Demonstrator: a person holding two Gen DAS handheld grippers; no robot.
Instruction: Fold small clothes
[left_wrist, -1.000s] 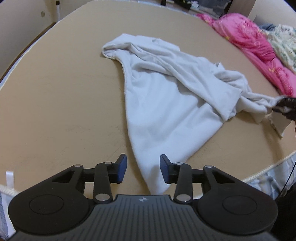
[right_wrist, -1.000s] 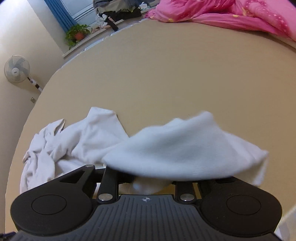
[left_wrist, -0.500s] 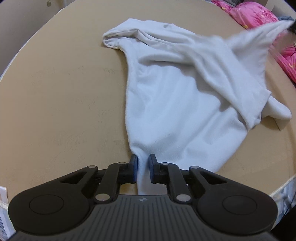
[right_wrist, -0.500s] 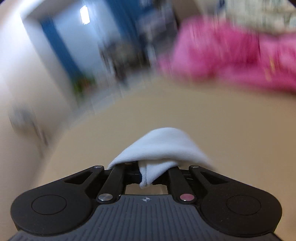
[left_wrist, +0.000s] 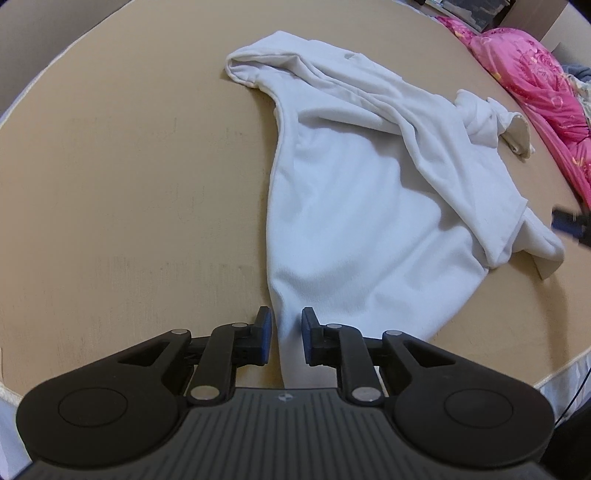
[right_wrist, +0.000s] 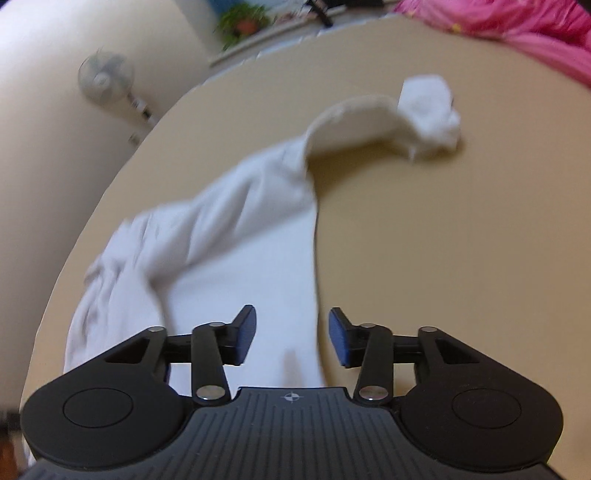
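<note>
Garments: one white garment | tongs: two | bed: one

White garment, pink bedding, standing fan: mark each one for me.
white garment (left_wrist: 354, 229), left wrist view, flat middle of the cloth.
pink bedding (left_wrist: 532, 74), left wrist view, top of the heap.
standing fan (right_wrist: 105, 75), right wrist view, blurred round head.
</note>
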